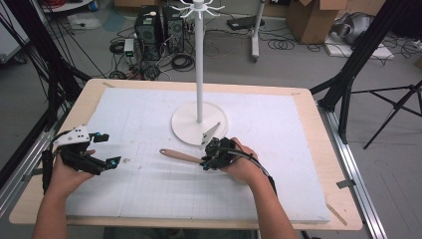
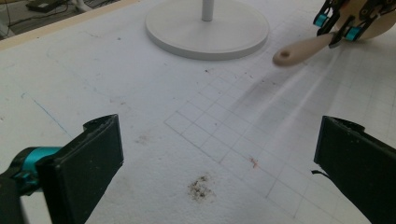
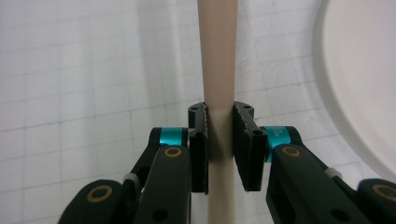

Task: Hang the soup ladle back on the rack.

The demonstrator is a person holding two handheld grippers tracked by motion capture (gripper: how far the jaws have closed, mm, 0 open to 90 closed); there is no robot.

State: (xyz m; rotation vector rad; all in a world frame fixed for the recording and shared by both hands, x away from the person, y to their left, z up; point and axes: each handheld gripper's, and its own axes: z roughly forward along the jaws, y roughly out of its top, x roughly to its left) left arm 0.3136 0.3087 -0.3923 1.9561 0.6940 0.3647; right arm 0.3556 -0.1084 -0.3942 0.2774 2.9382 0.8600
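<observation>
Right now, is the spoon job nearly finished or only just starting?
Only just starting. Done: the right gripper has clamped its jaws on the wooden spoon, whose handle tip seems slightly raised off the white mat. In hand: holding that spoon beside the white stand. Left: probably hanging it on the hooks on top, which look bare. The left gripper waits open.

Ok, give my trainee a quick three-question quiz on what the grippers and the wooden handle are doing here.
1. True or false: the right gripper is shut on the wooden handle.
2. The left gripper is: A open, holding nothing; B shut on the handle; C gripping the stand.
3. What white thing stands just beyond the handle?

Key: 1 true. 2 A. 3 The hook stand, on its round base.
</observation>
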